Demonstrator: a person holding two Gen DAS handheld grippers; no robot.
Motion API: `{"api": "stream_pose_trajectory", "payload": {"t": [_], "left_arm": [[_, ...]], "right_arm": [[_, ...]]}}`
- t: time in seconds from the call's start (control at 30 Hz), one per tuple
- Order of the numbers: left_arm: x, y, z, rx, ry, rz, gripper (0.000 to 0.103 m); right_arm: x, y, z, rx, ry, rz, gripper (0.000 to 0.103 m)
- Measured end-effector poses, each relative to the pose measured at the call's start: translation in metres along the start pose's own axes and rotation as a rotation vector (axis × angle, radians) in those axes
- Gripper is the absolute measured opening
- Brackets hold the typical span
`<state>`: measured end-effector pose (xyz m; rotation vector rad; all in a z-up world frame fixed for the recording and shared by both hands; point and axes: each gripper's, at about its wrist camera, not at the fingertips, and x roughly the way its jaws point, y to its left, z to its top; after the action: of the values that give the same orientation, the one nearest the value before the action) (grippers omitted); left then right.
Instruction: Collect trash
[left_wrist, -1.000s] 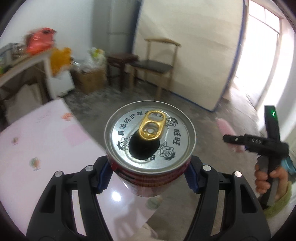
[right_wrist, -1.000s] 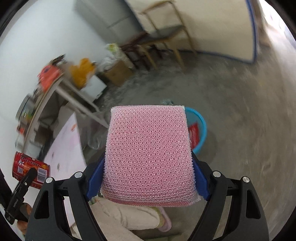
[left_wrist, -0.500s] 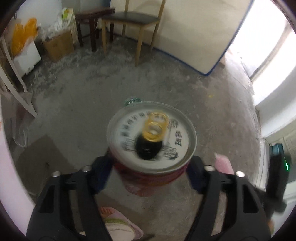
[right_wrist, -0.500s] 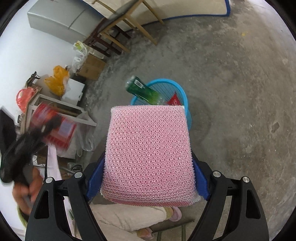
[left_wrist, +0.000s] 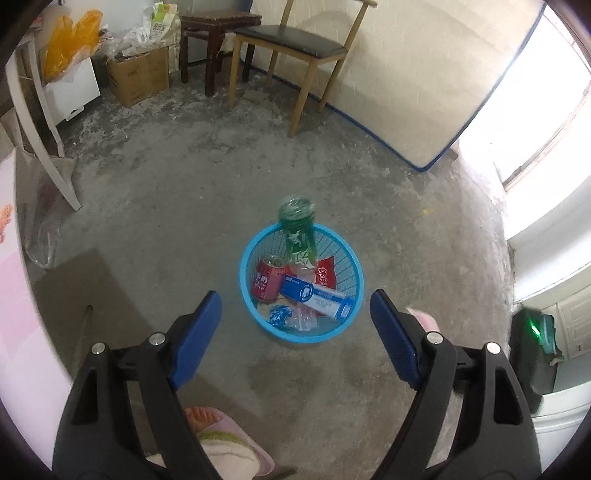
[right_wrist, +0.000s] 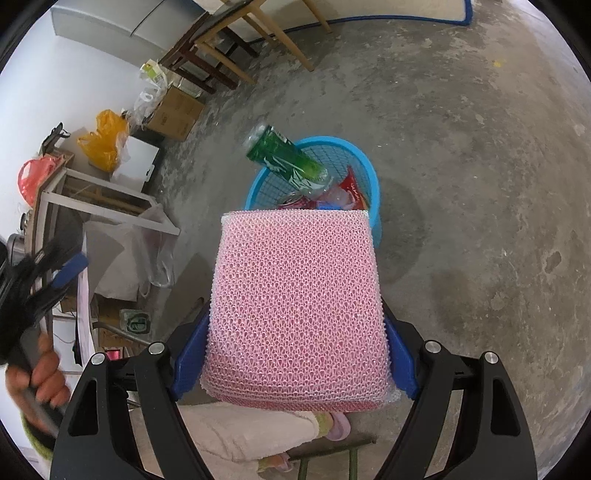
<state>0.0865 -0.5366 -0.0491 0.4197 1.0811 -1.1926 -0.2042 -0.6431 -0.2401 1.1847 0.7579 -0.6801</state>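
Note:
A blue mesh basket (left_wrist: 244, 266) stands on the concrete floor, below and ahead of my left gripper (left_wrist: 295, 300), whose jaws stand wide open with nothing between them. A red drink can (left_wrist: 266, 277) lies in the basket beside a green bottle (left_wrist: 297, 229) that leans over the rim, a blue and white box (left_wrist: 317, 295) and wrappers. My right gripper (right_wrist: 297, 343) is shut on a pink mesh sponge (right_wrist: 295, 295), held above the near side of the basket (right_wrist: 371, 177). The sponge hides part of the basket.
A wooden chair (left_wrist: 295, 40), a dark stool (left_wrist: 214, 22), a cardboard box (left_wrist: 138, 74) and a leaning mattress (left_wrist: 406, 74) line the far wall. A pink-topped table (left_wrist: 11, 295) is at the left. A person's slippered foot (left_wrist: 221, 443) is below the grippers.
My left gripper swung from the table to over the basket and let go of the red can, which now lies in the basket. The right gripper sank toward the basket with the sponge.

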Motion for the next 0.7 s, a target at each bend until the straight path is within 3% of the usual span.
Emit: {"api": "stream_pose_trajectory", "payload": {"t": [0.2, 0.3, 0.33, 0.43, 0.57, 0.7], "left_arm": [[-0.073, 0.012, -0.026, 0.031, -0.076, 0.012, 0.079], [-0.114, 0.024, -0.055, 0.033, -0.115, 0.032, 0.082], [-0.123, 0.026, -0.064, 0.029, -0.120, 0.038, 0.082], [-0.154, 0.040, -0.098, -0.007, -0.157, 0.070, 0.083], [-0.180, 0.055, -0.137, -0.041, -0.192, 0.129, 0.083], [-0.199, 0.066, -0.164, -0.080, -0.228, 0.170, 0.083]], "right_arm": [[0.024, 0.039, 0.040, -0.091, -0.014, -0.004, 0.080], [0.046, 0.053, 0.061, -0.122, -0.017, -0.030, 0.085], [0.062, 0.057, 0.070, -0.134, -0.006, -0.054, 0.090], [0.099, 0.060, 0.087, -0.166, 0.015, -0.142, 0.091], [0.132, 0.053, 0.094, -0.189, 0.017, -0.244, 0.091], [0.122, 0.042, 0.080, -0.164, 0.009, -0.214, 0.091]]}}
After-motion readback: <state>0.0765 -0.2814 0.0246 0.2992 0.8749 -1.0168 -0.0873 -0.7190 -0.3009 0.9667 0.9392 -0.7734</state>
